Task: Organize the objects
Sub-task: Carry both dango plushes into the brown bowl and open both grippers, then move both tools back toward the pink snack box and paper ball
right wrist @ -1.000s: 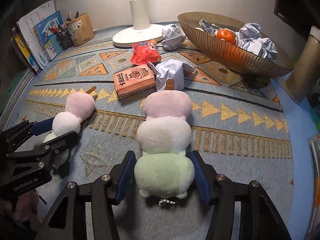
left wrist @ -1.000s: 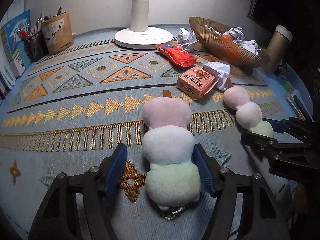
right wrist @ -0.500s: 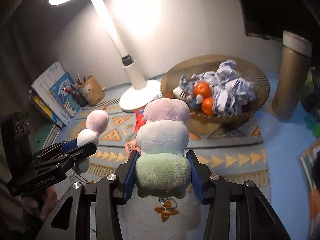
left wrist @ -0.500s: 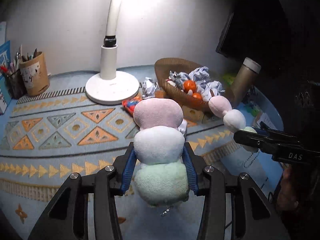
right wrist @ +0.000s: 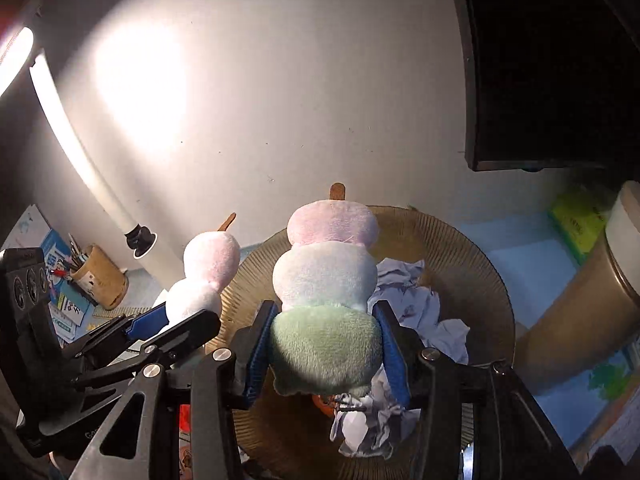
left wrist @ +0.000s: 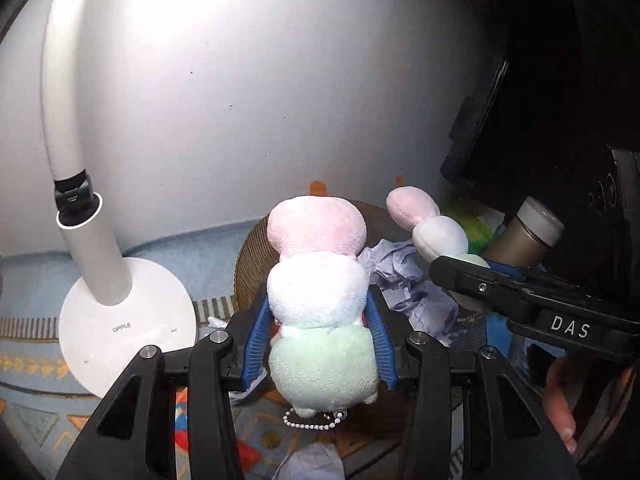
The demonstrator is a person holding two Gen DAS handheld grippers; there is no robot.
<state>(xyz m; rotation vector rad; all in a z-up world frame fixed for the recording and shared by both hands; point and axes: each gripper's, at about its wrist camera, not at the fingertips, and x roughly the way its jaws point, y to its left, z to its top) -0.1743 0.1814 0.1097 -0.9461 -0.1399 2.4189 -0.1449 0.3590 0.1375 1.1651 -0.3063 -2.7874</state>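
Two dango plush toys, each a pink, a white and a green ball on a stick, are held in the air. My left gripper [left wrist: 316,312] is shut on one plush [left wrist: 316,264], its blue pads pressing the white and green balls. My right gripper [right wrist: 326,320] is shut on the other plush [right wrist: 328,276] at its green ball. Both toys hang over the brown ribbed bowl [right wrist: 472,264], which holds crumpled paper [right wrist: 416,304]. From each side the other gripper shows: the right gripper [left wrist: 468,268] with its plush [left wrist: 432,232], the left gripper [right wrist: 188,312] with its plush [right wrist: 208,268].
A white desk lamp [left wrist: 92,264] stands left of the bowl [left wrist: 248,264] on the patterned cloth. A tan tumbler [right wrist: 580,312], a green box [right wrist: 576,220] and a dark monitor [right wrist: 560,60] are at the right. A pen cup [right wrist: 100,280] and booklets sit far left. A hand [left wrist: 560,400] holds the right gripper.
Both grippers closed on the plush toys lying on the cloth, lifted them and carried them forward over the bowl. The wall now fills most of both views.
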